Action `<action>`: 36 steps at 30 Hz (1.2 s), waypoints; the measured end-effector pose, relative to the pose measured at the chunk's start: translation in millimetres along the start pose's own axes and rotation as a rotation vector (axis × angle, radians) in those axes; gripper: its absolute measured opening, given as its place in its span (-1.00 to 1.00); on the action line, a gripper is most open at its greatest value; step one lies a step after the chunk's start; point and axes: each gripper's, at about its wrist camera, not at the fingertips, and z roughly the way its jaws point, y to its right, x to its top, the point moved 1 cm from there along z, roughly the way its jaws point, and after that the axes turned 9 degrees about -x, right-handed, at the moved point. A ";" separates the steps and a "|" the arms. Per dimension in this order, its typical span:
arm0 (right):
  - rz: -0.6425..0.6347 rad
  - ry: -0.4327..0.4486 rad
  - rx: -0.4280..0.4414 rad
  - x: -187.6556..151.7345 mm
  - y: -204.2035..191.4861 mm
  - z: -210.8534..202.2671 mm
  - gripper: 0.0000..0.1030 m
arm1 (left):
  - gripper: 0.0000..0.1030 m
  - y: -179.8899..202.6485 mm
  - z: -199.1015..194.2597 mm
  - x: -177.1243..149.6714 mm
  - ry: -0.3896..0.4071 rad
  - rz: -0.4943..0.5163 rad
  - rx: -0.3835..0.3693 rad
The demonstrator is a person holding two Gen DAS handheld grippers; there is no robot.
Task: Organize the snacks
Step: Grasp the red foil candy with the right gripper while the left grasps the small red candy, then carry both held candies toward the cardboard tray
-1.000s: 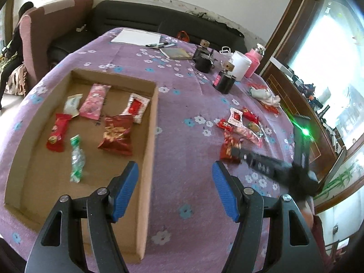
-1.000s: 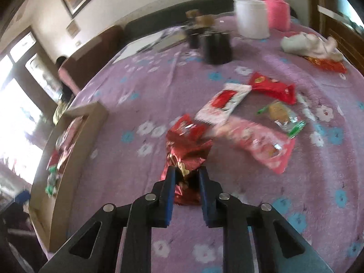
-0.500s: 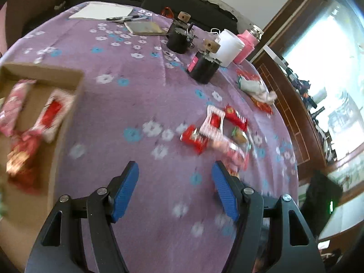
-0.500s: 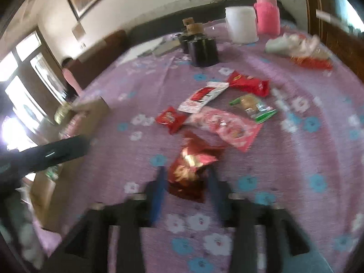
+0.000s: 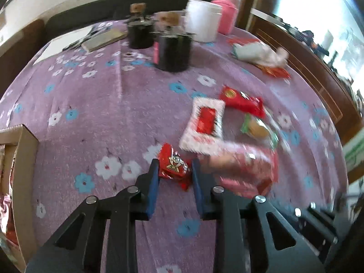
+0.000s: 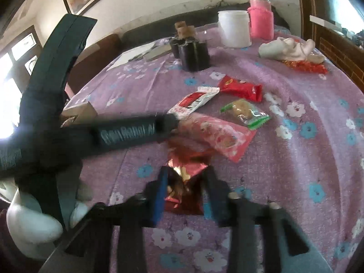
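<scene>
My left gripper [image 5: 174,170] has its blue pads on both sides of a small red snack packet [image 5: 173,166] on the purple cloth, closed on it. Beyond it lie a white-and-red packet [image 5: 203,125], a red bar [image 5: 242,102], a clear cookie packet [image 5: 258,129] and a pink packet [image 5: 245,166]. My right gripper [image 6: 185,177] has its jaws apart around a shiny dark-red bag [image 6: 185,182], which lies on the cloth. The left gripper's body [image 6: 102,134] crosses the right wrist view.
The cardboard tray's corner [image 5: 22,150] is at the left edge. Two black jars [image 5: 174,50], a white tub [image 5: 203,22], a pink bottle [image 5: 225,13], a notebook [image 5: 103,41] and a crumpled cloth [image 5: 261,51] stand at the far side of the table.
My left gripper swung right from the tray to the snack pile and closed around the small red packet. My right gripper opened and the dark-red bag now rests on the cloth.
</scene>
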 end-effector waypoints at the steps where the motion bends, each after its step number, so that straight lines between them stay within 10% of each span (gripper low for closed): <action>1: 0.001 -0.001 0.002 -0.6 0.5 -0.3 -0.49 | -0.67 0.2 -5.1 -4.1 0.000 0.001 -0.016; 36: -0.052 0.058 -0.005 -9.3 -9.1 -16.8 -0.68 | -0.67 -32.7 -94.1 -106.8 0.085 -0.247 -0.127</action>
